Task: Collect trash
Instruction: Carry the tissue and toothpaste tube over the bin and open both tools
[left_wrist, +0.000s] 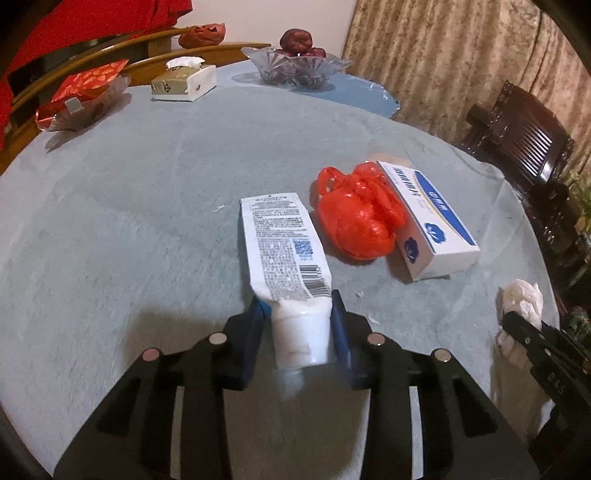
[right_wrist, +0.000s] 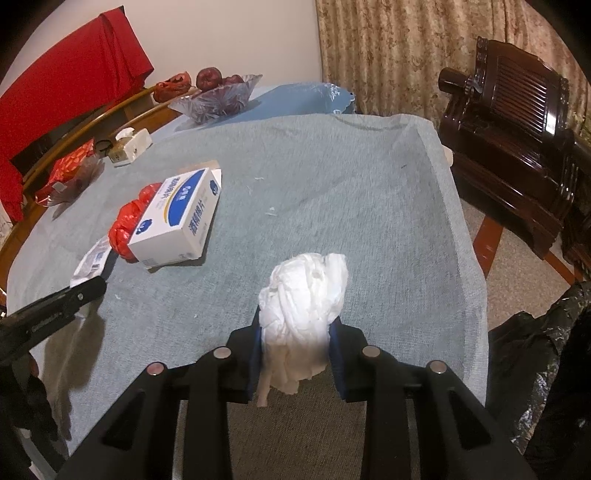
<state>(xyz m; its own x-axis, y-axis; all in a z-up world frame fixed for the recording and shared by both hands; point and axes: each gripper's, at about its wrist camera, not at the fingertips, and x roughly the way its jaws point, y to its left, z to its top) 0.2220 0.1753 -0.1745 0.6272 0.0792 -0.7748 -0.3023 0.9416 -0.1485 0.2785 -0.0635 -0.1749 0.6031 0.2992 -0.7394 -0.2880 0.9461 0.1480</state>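
My left gripper is shut on a white squeeze tube, held by its cap end above the table. My right gripper is shut on a crumpled white tissue, held above the table's near edge; the tissue also shows at the right of the left wrist view. A crumpled red plastic bag lies against a white and blue box in mid-table; both show in the right wrist view, the bag behind the box. The left gripper's finger enters at the left there.
A grey-blue cloth covers the table. At the far side stand a glass bowl of fruit, a tissue box and a red packet. A black trash bag sits on the floor at right, near a dark wooden chair.
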